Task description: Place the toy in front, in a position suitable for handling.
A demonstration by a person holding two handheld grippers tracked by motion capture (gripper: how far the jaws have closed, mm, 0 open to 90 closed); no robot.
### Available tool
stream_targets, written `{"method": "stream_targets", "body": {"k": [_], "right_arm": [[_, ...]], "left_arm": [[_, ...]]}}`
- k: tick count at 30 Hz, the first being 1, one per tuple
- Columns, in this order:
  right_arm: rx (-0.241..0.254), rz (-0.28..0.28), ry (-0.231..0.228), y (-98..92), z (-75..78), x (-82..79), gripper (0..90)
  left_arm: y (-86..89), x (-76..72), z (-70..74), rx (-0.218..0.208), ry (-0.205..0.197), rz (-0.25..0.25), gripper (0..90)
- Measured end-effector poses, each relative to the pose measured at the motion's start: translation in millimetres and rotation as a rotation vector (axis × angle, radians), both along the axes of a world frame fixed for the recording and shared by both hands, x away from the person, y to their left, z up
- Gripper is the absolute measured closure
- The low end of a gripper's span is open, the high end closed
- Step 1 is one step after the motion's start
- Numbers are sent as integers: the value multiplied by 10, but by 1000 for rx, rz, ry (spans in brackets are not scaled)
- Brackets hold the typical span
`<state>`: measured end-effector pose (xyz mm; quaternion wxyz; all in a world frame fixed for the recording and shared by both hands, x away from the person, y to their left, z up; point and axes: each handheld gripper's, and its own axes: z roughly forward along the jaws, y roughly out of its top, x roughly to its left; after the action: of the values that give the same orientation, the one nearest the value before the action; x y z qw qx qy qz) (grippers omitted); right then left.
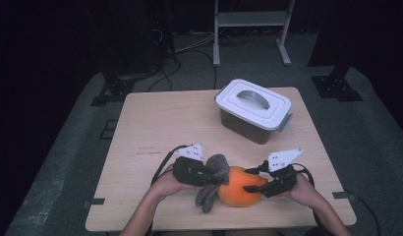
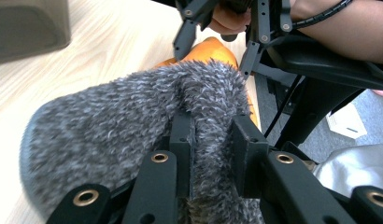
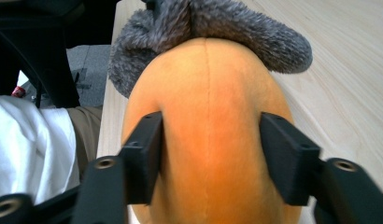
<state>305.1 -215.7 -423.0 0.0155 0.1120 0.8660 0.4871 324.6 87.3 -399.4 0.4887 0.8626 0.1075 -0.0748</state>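
I have the left gripper [image 2: 210,135] clamped on a fold of the grey fuzzy cloth [image 2: 115,121], low centre in the high view, draped against the orange ball [image 3: 208,140]. The right gripper [image 3: 210,140] brackets the ball, probably pressing its sides to steady it while the cloth is pulled. The lidded box [image 1: 253,110] waits upper right. I can read no writing anywhere.

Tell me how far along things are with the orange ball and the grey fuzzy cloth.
Both are gripped: the left tool pinches the grey fuzzy cloth, and the right tool straddles the orange ball, the cloth draped against it. The lidded container sits closed and untouched, so any stowing looks still ahead.
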Motion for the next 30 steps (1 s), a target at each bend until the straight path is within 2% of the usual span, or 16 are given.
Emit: {"method": "stream_targets", "body": {"k": [2,4,7,11,12,14,19,26,28,30], "right_arm": [[-17,-14,14,12,47,-7,349],[-47,-30,12,35,109,-20,303],[-64,-34,14,104,174,-41,262],[-75,-49,10,228,202,-67,207],[-82,-48,10,256,199,-71,170],[-104,-50,5,300,171,-73,167],[-96,-75,10,281,121,-58,302],[-124,-32,-37,301,113,-78,482],[-111,-24,-51,315,122,-81,499],[-79,-14,-71,335,131,-71,515]], "left_arm": [[-24,10,9,-4,-1,0,728],[-37,16,17,0,-3,-2,728],[-57,5,14,-5,1,-4,728],[-78,-4,22,-8,-2,-11,728],[-83,-7,19,-10,-1,-14,728],[-82,-9,13,-6,-3,-13,728],[9,18,-35,-25,10,22,724],[43,40,-112,-55,48,6,725],[68,40,-89,-60,48,10,726],[110,30,-24,-58,29,17,727]]}}
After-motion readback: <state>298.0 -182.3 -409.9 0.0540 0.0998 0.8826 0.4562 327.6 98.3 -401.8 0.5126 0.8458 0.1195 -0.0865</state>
